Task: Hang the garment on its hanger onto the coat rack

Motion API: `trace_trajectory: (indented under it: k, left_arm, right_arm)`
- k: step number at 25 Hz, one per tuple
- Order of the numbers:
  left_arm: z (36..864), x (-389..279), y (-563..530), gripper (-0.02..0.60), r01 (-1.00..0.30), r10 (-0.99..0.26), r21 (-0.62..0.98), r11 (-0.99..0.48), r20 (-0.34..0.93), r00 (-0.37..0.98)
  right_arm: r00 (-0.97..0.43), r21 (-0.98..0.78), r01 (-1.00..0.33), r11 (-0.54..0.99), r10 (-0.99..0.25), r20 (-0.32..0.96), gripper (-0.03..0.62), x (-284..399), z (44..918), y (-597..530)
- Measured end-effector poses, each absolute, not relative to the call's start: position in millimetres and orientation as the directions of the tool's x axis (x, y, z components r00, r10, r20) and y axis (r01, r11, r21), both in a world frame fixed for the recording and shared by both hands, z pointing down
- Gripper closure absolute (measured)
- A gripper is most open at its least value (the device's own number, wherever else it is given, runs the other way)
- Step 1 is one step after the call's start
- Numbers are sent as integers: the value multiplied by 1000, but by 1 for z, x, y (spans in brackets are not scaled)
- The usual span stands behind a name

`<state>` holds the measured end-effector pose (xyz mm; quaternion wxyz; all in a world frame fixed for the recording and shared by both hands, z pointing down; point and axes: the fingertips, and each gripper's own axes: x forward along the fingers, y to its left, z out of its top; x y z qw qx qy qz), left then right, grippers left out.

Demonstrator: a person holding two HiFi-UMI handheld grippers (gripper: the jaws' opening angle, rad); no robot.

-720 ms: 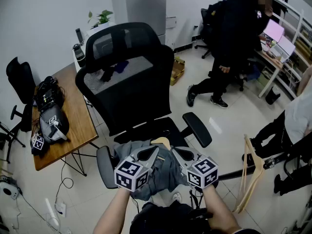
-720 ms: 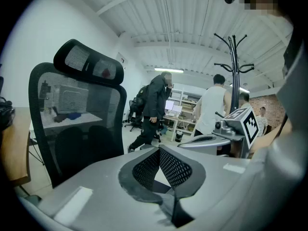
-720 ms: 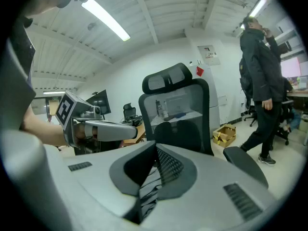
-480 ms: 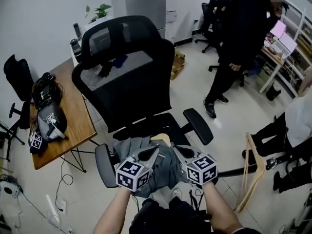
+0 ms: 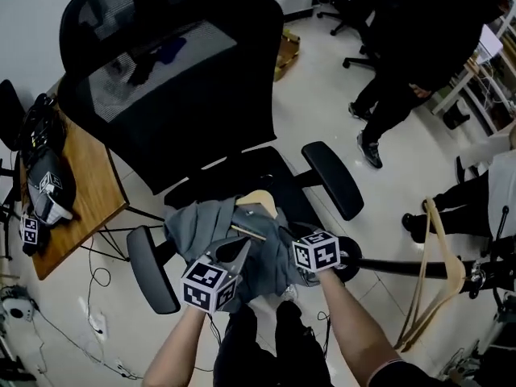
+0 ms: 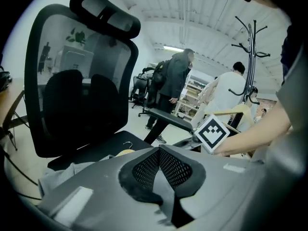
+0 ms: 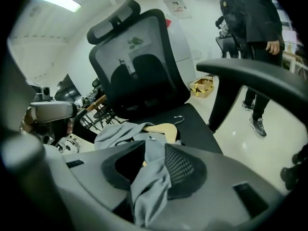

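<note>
In an office, on the seat of a black chair (image 5: 270, 172), the grey garment (image 5: 197, 220) lies bunched over its wooden hanger (image 5: 260, 198). The right gripper (image 7: 153, 150) pinches a fold of its fabric; the left gripper (image 6: 159, 149), alongside, has its jaws pressed together.

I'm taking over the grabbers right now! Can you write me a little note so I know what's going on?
Left gripper: jaws together, nothing seen in them.
Right gripper: closed on the grey garment.
The garment is on its wooden hanger, lying on the chair seat.
Done: cloth grabbed. Left: lift it and hook the hanger onto the coat rack.
</note>
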<state>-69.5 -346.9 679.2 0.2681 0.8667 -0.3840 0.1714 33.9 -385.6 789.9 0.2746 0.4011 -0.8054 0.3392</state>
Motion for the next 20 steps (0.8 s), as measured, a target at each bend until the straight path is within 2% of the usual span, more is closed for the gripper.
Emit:
trace_trajectory:
  k: [2, 6, 7, 14, 16, 18, 20]
  left_arm:
    - [691, -66, -347, 575, -756, -563, 331, -564, 516, 646]
    - [711, -64, -346, 575, -752, -547, 345, -561, 527, 650]
    - [715, -65, -346, 575, -752, -543, 354, -557, 530, 651]
    - [743, -69, -353, 575, -757, -541, 379, -532, 535, 649]
    - [746, -70, -349, 575, -756, -546, 389, -527, 527, 651]
    - [745, -69, -344, 575, -755, -547, 399, -521, 522, 654]
    - [744, -69, -340, 575, -752, -544, 403, -521, 523, 657]
  right_arm:
    - [-509, -325, -843, 428, -439, 741, 406, 41, 815, -391]
    - [-495, -315, -843, 435, -400, 771, 387, 42, 843, -402]
    - [-493, -315, -841, 440, -382, 782, 362, 39, 850, -404]
    - [-471, -340, -831, 440, -233, 851, 339, 17, 909, -413]
    - [-445, -324, -845, 426, -221, 868, 356, 17, 921, -409]
    - [-426, -304, -850, 431, -222, 877, 449, 21, 924, -409]
    - [-431, -296, -838, 458, -224, 874, 471, 23, 919, -409]
